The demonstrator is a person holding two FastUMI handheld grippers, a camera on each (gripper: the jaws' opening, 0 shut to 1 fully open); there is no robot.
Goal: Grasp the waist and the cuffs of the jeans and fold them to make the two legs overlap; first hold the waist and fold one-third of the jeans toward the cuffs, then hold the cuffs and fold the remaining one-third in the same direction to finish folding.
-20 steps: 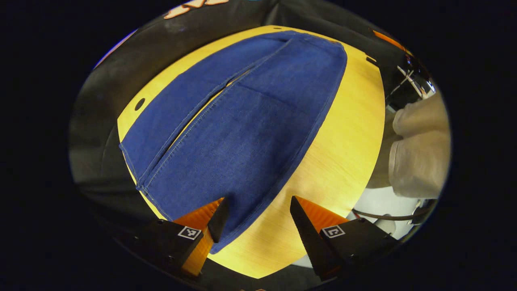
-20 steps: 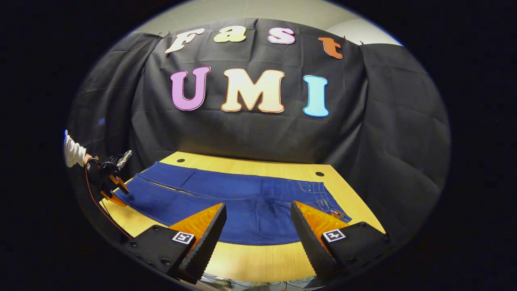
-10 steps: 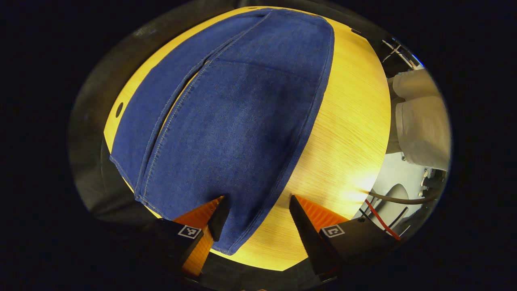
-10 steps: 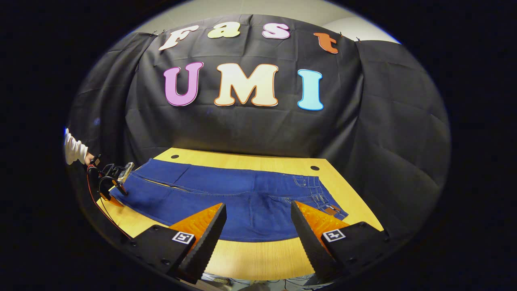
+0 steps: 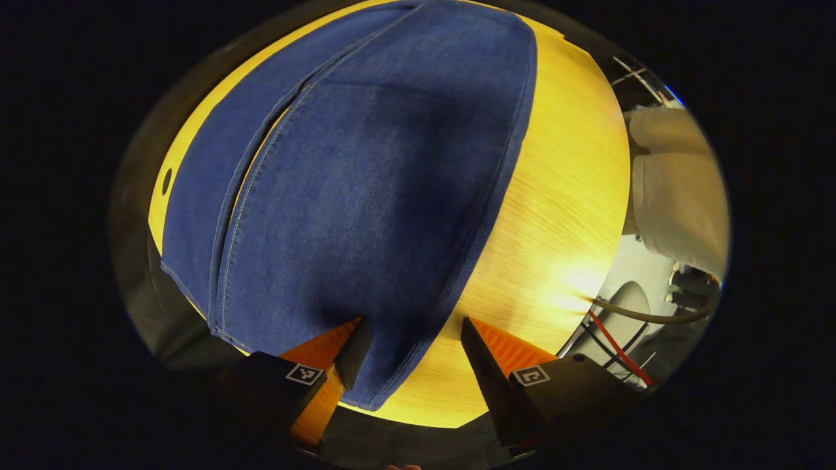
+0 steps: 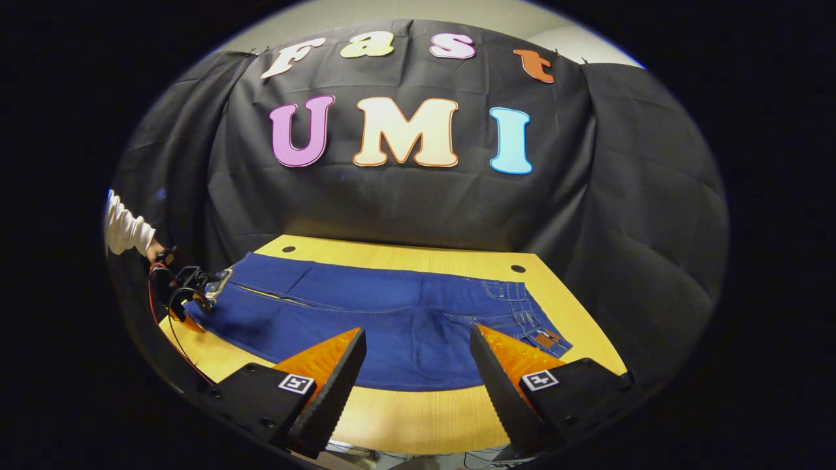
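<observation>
With both the left gripper and right gripper spread empty, the jeans' near cuff could slip free if only one layer gets pinched

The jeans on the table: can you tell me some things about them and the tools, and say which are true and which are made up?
1. The jeans lie spread out flat on the wooden table. True.
2. The jeans are already folded into a small bundle. False: both legs lie side by side at full length, with no fold made.
3. The left tool is open at the cuff end of the near leg. True.
4. The right tool is clamped on the waist. False: it is open and hangs in front of the jeans, with the waist off to its right.
5. The jeans are red. False: they are blue.
</observation>
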